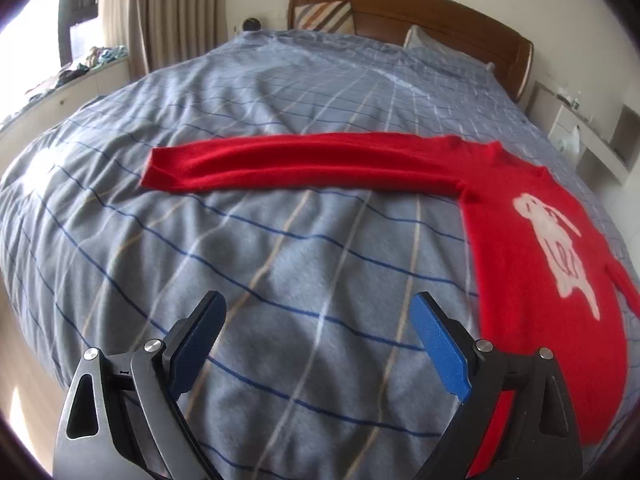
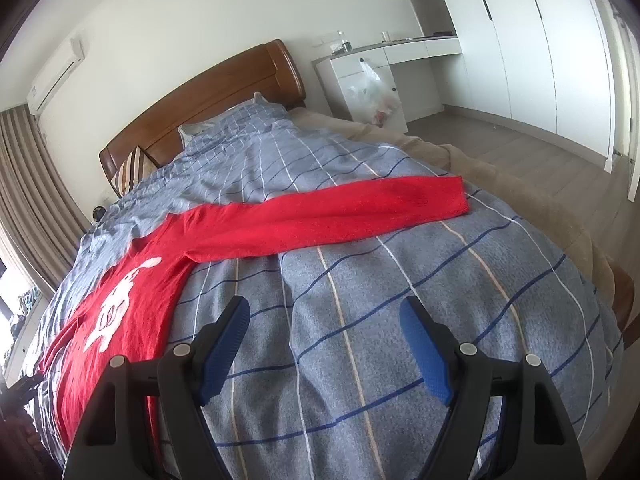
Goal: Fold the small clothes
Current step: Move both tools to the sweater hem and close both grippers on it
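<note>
Sweater [image 1: 532,264], red with a pale animal figure on the chest, spread flat on the checked bed cover [image 1: 280,264], nothing folded yet.

From the left wrist view: left claw [image 1: 318,344] spread wide, pinching nothing, hovering above bare cover. Body of the garment just ahead and to the right of the right-hand finger, partly hidden behind it. Long sleeve [image 1: 304,164] stretched well ahead, running leftward across the line of the claw, cuff far ahead-left. Likely trouble: closing too deep at the cuff and catching the soft cover along with the knit, dragging both. Also possible: gripping one layer only, letting the sleeve twist as it swings over the chest.

From the right wrist view: right claw [image 2: 324,344] likewise spread and empty, above cover. Body ahead-left, hem edge close beside the left-hand finger; other sleeve [image 2: 340,220] ahead, cuff ahead-right near the bed's edge. Risk there: a careless tug sliding the whole loose garment, or sending the cuff off the side. Uneven pulls from the two sides probably skewing the fold.
</note>
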The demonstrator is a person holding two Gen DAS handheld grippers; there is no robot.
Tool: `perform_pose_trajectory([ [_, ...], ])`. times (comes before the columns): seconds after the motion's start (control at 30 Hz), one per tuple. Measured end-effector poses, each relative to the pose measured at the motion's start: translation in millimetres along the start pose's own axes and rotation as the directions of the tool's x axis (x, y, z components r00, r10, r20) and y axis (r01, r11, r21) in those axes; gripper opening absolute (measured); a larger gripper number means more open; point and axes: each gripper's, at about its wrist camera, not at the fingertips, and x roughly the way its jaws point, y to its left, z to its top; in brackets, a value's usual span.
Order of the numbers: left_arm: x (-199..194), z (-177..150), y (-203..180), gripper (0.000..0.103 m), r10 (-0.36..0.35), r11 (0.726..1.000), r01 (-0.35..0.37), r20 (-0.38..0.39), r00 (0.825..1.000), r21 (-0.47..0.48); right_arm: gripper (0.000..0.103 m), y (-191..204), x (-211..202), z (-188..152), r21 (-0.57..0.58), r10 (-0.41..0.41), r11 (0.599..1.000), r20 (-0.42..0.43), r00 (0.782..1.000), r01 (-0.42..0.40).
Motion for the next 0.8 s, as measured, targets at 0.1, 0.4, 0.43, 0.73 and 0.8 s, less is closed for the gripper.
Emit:
perform_pose_trajectory([
  [0.1,-25,-18,-19,0.095,-0.140,0.990,0.141,-0.014,0.990,0.032,0.077,6,-13,-11,0.063,0.158,0.986,-0.082,0.984,-0.153],
  [0.4,-26,-75,-69,0.082,-0.329,0.931,0.354,-0.213,0.920,0.089,0.077,97,-11,-89,-0.058,0.400,0.878,-0.456,0.795,-0.475],
  [0.43,-22,-78,-72,0.073,-0.332,0.929,0.360,-0.233,0.914,0.087,0.077,104,-7,-93,-0.083,0.389,0.873,-0.474,0.790,-0.481],
  [0.73,-20,-88,-72,0.058,-0.324,0.932,0.354,-0.254,0.911,0.080,0.060,119,30,-113,-0.130,0.322,0.881,-0.538,0.779,-0.455],
  [0.8,-19,-89,-71,0.057,-0.327,0.932,0.356,-0.258,0.909,0.071,0.047,118,28,-112,-0.131,0.324,0.879,-0.539,0.777,-0.458],
])
